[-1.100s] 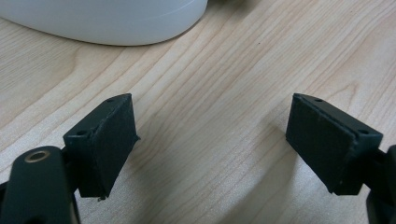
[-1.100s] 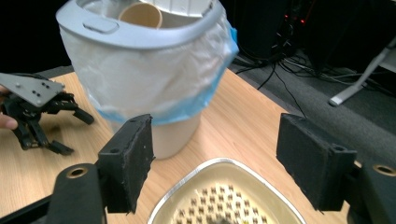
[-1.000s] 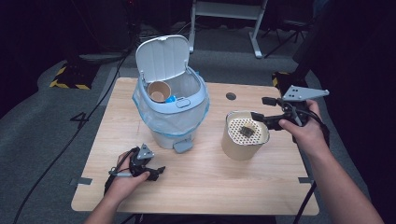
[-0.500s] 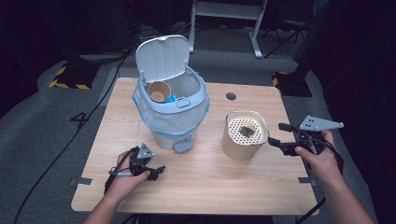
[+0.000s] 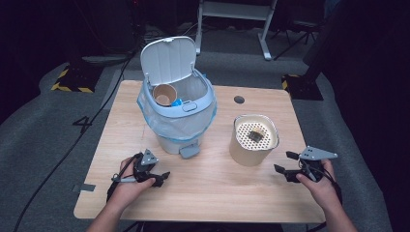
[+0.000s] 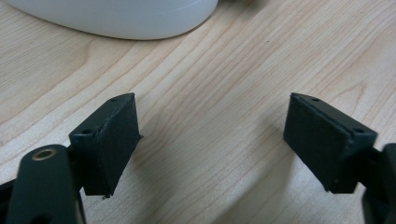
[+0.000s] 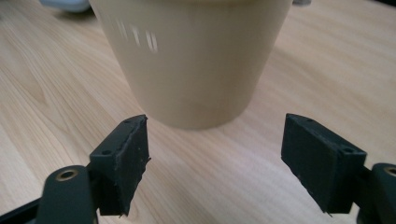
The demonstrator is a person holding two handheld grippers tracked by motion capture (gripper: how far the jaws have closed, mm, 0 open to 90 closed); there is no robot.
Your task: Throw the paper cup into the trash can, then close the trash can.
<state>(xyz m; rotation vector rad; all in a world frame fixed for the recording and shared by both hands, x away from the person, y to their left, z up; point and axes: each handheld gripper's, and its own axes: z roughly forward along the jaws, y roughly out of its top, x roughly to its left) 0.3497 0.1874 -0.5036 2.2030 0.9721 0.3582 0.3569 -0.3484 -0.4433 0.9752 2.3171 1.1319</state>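
Beige cup (image 5: 253, 140) upright, mouth upward

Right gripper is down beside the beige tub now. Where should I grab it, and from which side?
Probably low on the tub's side wall, straight in from the right gripper. The tub stands upright and narrows toward its base, so the bottom fits open jaws best. The right gripper's jaws have just been opening, with nothing between them.

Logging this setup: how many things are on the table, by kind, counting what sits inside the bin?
Bins: 1, the lidded bin, lid up
Paper cups: 2, the big cup on the table and the small cup in the bin
Grippers: 2, the left gripper and the right gripper
Total: 5
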